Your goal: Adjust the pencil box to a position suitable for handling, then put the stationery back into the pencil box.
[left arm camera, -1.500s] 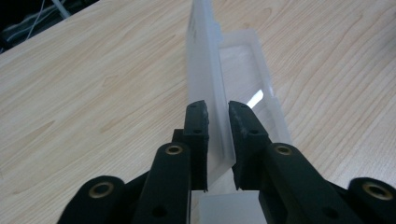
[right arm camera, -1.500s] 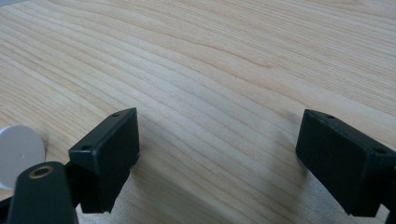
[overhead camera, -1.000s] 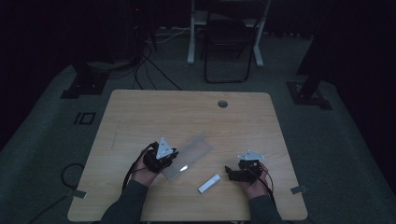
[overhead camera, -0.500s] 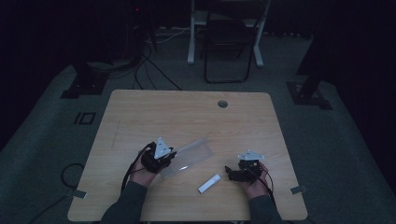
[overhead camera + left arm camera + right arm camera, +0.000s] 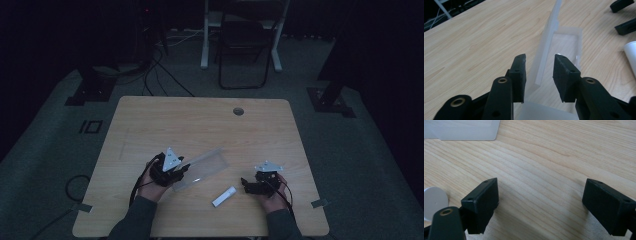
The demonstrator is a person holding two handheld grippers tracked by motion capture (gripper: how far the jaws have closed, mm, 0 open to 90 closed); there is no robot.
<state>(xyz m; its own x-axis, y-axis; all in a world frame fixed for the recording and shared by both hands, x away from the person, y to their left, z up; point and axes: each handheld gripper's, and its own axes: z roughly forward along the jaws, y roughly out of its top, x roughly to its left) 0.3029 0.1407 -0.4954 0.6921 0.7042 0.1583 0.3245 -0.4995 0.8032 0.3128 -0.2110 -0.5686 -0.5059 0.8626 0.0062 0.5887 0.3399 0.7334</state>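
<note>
A clear plastic box [image 5: 202, 169] lies slantwise on the wooden table [image 5: 200, 125]. My left gripper [image 5: 184, 170] is at its near-left end. In the left gripper view the jaws [image 5: 539, 58] have just been opening and stand open. The box's upright wall [image 5: 546, 42] runs between the pads without being pressed. A white tube [image 5: 223, 196] lies between the hands, with its round end [image 5: 434, 202] at the left of the right gripper view. My right gripper [image 5: 245, 184] rests right of the tube, its jaws [image 5: 540, 192] wide open over bare wood.
A round cable hole [image 5: 238, 111] sits near the table's far edge. A chair [image 5: 243, 50] and desk legs stand on the dark floor beyond, with cables at the left. The box's corner [image 5: 461, 130] shows at the top left of the right gripper view.
Both hands, the clear box and the white tube stay where they were; the high view is too small to show the left jaws' spread.
</note>
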